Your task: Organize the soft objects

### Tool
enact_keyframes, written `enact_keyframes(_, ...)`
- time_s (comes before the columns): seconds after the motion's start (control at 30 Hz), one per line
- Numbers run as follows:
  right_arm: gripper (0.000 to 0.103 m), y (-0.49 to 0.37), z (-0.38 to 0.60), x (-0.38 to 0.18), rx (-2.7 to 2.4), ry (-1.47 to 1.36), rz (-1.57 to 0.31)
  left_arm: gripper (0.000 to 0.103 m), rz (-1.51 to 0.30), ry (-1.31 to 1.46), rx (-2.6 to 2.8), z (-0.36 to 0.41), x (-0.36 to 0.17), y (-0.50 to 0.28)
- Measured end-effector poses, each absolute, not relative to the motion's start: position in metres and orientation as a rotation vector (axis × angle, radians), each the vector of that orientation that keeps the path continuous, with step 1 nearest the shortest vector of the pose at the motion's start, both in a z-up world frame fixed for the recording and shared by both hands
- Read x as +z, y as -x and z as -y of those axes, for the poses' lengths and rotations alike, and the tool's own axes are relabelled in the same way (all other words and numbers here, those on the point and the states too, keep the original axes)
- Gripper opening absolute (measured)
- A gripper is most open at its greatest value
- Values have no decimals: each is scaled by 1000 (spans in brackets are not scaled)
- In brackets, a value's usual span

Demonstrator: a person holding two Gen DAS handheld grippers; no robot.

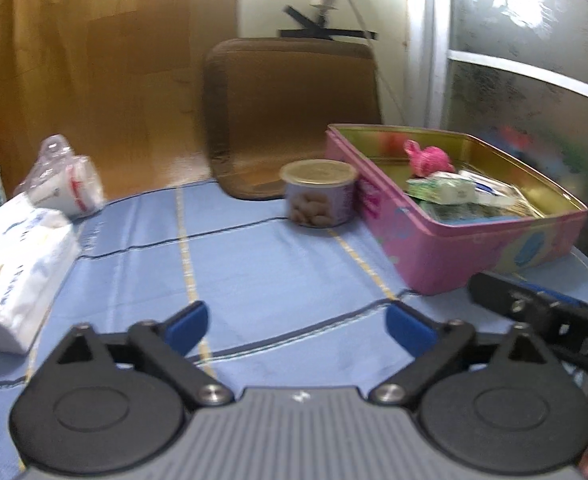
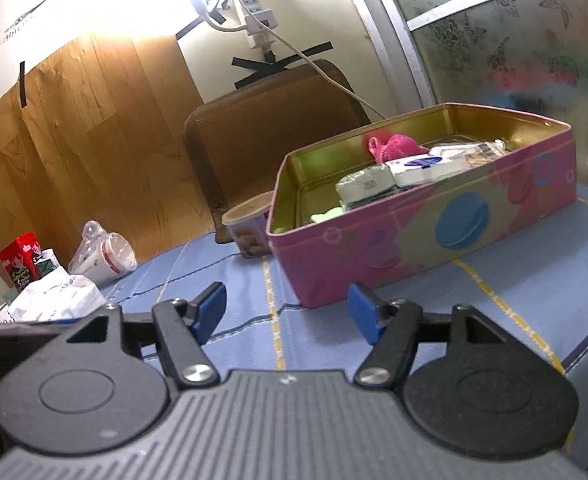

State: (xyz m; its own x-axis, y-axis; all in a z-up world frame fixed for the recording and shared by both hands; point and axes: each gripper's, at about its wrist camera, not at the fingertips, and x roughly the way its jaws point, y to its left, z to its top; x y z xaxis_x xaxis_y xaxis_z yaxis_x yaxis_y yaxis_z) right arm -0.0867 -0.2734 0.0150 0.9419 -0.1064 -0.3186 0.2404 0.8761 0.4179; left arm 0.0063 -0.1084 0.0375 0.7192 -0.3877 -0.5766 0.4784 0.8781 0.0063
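Pink tin [image 2: 426,236] sits on my table [image 1: 277,264] with its lid off, and most of the soft things already lie inside: a pink plush [image 2: 392,146] at the back, with small tissue packs [image 2: 422,168] stacked beside it. I read the tin as the collecting box, left uncovered so more can go in. My left claw [image 1: 296,322] is spread wide and empty over the blue cloth, pointing down toward the bare middle of the table. My right claw [image 2: 287,314] is also spread with nothing between its pads, just short of the tin's near wall. What I judge is left to sort lies well off to the left: a big tissue pack [image 1: 9,264] and a bagged cup [image 1: 67,184] near the table's edge. A can [image 1: 320,194] stands touching the tin's far corner; it looks rigid, so I would leave it. The left claw is nearer the tissue pack, so that seems its job.
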Motion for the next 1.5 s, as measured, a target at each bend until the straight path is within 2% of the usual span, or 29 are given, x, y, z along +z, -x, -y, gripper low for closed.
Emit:
enact_keyframes(0.07,84,88,270,17,-201,-472,-275,103,-610,-147,-474,100,37,-9)
enact_keyframes(0.17,91,89,264,20,-228,-470,-251,103,-610,-147,-455,92,35,-10)
enact_keyframes(0.43,103,91,248,24,-264,-444,-212,103,-633,-168,-410,81,27,-10)
enact_keyframes(1.5,103,86,247,15,-300,-466,-219,103,-676,-298,-363,90,16,0)
